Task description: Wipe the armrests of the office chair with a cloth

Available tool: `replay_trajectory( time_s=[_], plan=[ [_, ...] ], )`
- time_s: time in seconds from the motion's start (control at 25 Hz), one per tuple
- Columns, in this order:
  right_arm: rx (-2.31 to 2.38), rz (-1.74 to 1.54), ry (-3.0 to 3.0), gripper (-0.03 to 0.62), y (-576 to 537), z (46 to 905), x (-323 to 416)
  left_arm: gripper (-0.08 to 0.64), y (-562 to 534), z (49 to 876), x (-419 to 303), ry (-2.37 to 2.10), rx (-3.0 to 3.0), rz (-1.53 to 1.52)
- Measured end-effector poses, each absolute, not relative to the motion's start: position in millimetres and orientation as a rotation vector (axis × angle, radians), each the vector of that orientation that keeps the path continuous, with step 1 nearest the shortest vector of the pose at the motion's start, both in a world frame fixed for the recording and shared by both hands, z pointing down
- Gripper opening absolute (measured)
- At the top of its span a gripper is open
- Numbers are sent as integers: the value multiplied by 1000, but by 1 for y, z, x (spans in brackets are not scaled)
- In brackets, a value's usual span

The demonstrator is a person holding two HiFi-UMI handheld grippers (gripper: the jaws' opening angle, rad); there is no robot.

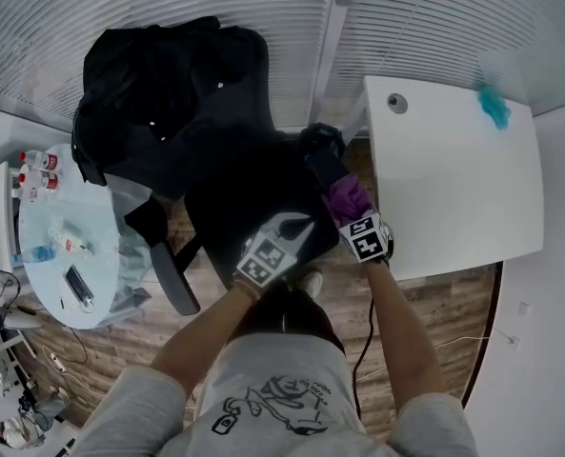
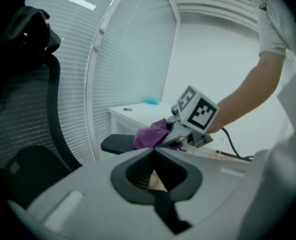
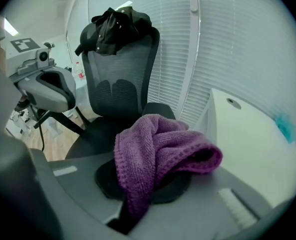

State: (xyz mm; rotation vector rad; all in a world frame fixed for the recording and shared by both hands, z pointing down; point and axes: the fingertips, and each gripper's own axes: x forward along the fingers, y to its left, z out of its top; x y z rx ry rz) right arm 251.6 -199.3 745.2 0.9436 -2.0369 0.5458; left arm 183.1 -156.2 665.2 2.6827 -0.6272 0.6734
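1. A purple cloth [image 3: 157,154] is being clamped between the jaws of the right gripper [image 1: 344,212], with most of it bunched up over the jaw tips.
2. In the head view, the cloth is being held just right of centre, against the near end of the chair's right armrest [image 1: 322,155]. In the left gripper view, it is seen lying on that armrest.
3. The left gripper [image 1: 296,227] is being held at about 7 o'clock from the right gripper, just beside it and over the front edge of the seat. Its jaws are being kept together at the tips, with nothing between them.
4. The office chair [image 1: 253,188] is being viewed from above, with its backrest toward 11 o'clock. A black jacket [image 1: 149,93] is being carried over the top of the backrest.
5. The other armrest [image 1: 171,272] is being shown at about 8 o'clock from the seat, well apart from both grippers.
6. A white desk [image 1: 454,188] is being shown at 3 o'clock, just beside the right armrest. A small blue-green item [image 1: 494,106] is lying at its far corner, toward 1 o'clock; what it is cannot be told.
7. A round glass table [image 1: 49,284] is being shown at 9 o'clock, with small bottles [image 1: 36,160] standing at its far edge.
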Motion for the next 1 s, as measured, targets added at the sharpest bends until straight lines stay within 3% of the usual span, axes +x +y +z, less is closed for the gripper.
replay_trajectory(
  time_s=[0.48,1.0],
  plan=[
    [980,603,-1994,31,-134,741,281,3,-141,662,191,-621,2683,677],
    [898,615,-1973,31,-155,743,270,3,-144,662,177,-649,2676,686]
  ],
)
